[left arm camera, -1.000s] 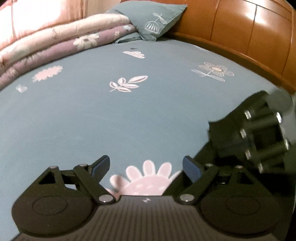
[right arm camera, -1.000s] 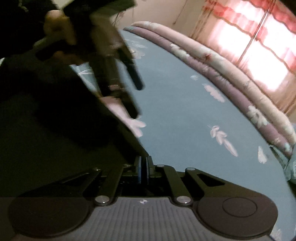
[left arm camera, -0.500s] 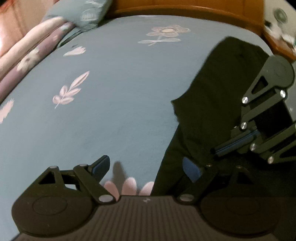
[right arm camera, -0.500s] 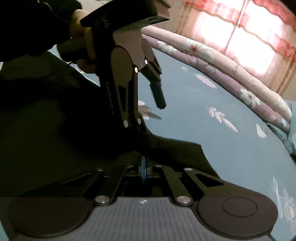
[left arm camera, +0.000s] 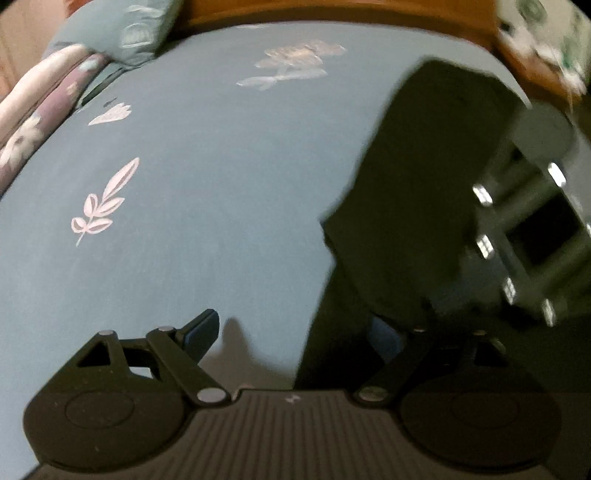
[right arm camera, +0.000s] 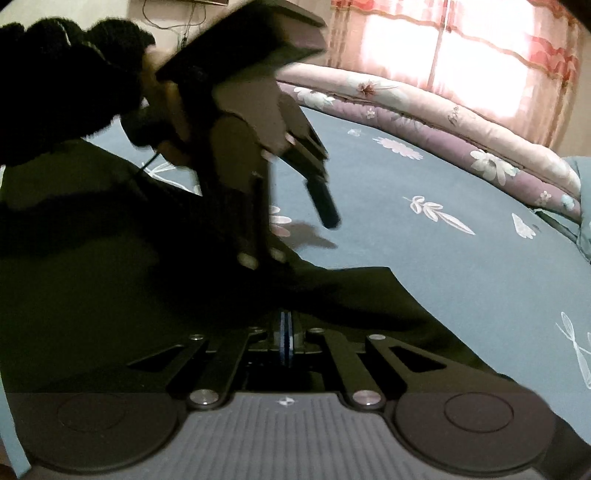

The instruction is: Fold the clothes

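- Holding my right gripper (right arm camera: 285,334) with its fingers pressed together, I have the edge of the dark garment (right arm camera: 110,295) running right up to the fingertips; the cloth seems pinched there, though the join itself is too dark to see clearly.
- My left gripper (left arm camera: 295,332) has its jaws wide apart and they have just been opening further; nothing is pressed between them.
- My left finger (left arm camera: 201,332) of that gripper hangs over bare blue bedsheet (left arm camera: 203,203), casting a shadow just beside it.
- My other left-gripper finger (left arm camera: 384,338) is over the dark garment (left arm camera: 413,221), whose edge runs between the two fingers; I cannot tell if it touches the cloth.
- From the right wrist view, my left gripper (right arm camera: 295,206) points down at the garment's edge, held by a hand (right arm camera: 166,96) in a dark sleeve (right arm camera: 62,85).
- The garment lies spread on the sheet, stretching toward the wooden headboard (left arm camera: 332,14).
- A rolled floral quilt (right arm camera: 443,122) lies along the far side, with a pillow (left arm camera: 122,29) near its end.
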{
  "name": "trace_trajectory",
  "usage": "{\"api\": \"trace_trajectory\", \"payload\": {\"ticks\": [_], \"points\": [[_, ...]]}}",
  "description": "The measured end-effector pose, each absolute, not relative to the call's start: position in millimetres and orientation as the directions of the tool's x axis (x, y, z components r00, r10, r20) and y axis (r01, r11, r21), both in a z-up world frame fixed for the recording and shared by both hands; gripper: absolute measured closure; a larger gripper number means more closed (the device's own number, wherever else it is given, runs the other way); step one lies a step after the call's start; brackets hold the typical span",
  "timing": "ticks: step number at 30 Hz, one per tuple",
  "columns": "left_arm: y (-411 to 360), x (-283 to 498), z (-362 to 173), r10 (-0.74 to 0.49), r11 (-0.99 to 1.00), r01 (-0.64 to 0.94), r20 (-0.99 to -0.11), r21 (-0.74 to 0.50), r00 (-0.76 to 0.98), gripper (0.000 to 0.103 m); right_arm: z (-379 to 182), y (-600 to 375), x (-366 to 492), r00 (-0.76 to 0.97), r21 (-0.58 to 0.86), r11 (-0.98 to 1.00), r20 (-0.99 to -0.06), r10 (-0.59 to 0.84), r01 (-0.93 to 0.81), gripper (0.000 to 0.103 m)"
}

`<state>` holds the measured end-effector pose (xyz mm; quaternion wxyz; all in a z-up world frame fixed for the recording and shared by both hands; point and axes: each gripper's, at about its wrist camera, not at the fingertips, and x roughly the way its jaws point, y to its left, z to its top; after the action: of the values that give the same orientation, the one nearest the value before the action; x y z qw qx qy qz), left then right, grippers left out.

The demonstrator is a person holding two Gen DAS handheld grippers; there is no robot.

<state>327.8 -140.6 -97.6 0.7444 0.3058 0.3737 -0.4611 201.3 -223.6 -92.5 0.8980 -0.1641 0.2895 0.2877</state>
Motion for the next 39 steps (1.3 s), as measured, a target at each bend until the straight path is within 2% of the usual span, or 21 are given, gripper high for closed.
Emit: {"api": "trace_trajectory", "payload": {"ticks": [5,9,14,16,20,22,24,27,28,30,34,39], "points": [[-142,346,-99,-0.491,0.555,0.825,-0.757,0.109,0.431,0.013,-91,-232,198,0.678,-0.106,0.796,-0.598,0.428,-0.596,0.099],[-131,368,-102,-0.458,0.693,0.719,-0.732,0.062,0.505,0.014,-92,-235,199,0.68,-0.096,0.802,-0.595,0.428,-0.589,0.095],[-116,378,-96,-0.479,0.717,0.697,-0.741,-0.02,0.472,0.014,-90,-239,198,0.689,-0.091,0.808,-0.583,0.431,-0.583,0.095],[-109,369,-86,-0.513,0.698,0.715,-0.722,-0.036,0.465,0.014,-90,-241,199,0.691,-0.083,0.812,-0.58,0.432,-0.577,0.095],[-106,356,-74,-0.619,0.601,0.784,-0.711,-0.156,0.333,0.014,-92,-242,201,0.691,-0.078,0.819,-0.586,0.423,-0.568,0.095],[-115,352,-78,-0.63,0.561,0.815,-0.715,-0.148,0.304,0.014,-92,-243,201,0.693,-0.078,0.823,-0.587,0.419,-0.563,0.095],[-129,349,-87,-0.582,0.577,0.812,-0.743,-0.089,0.332,0.014,-92,-243,201,0.692,-0.071,0.824,-0.586,0.421,-0.562,0.094],[-148,352,-109,-0.425,0.661,0.745,-0.773,0.091,0.471,0.011,-92,-246,202,0.697,-0.068,0.83,-0.583,0.418,-0.554,0.09],[-148,356,-111,-0.414,0.691,0.715,-0.755,0.101,0.507,0.01,-92,-247,203,0.7,-0.065,0.834,-0.581,0.415,-0.548,0.09],[-141,365,-108,-0.402,0.755,0.653,-0.741,0.065,0.538,0.014,-92,-250,203,0.703,-0.058,0.839,-0.579,0.413,-0.541,0.089],[-117,372,-89,-0.488,0.765,0.642,-0.693,-0.047,0.531,0.013,-92,-255,204,0.704,-0.037,0.843,-0.571,0.422,-0.536,0.088],[-122,367,-91,-0.587,0.613,0.772,-0.751,-0.167,0.303,0.013,-94,-256,207,0.699,-0.028,0.846,-0.579,0.42,-0.532,0.087]]}}
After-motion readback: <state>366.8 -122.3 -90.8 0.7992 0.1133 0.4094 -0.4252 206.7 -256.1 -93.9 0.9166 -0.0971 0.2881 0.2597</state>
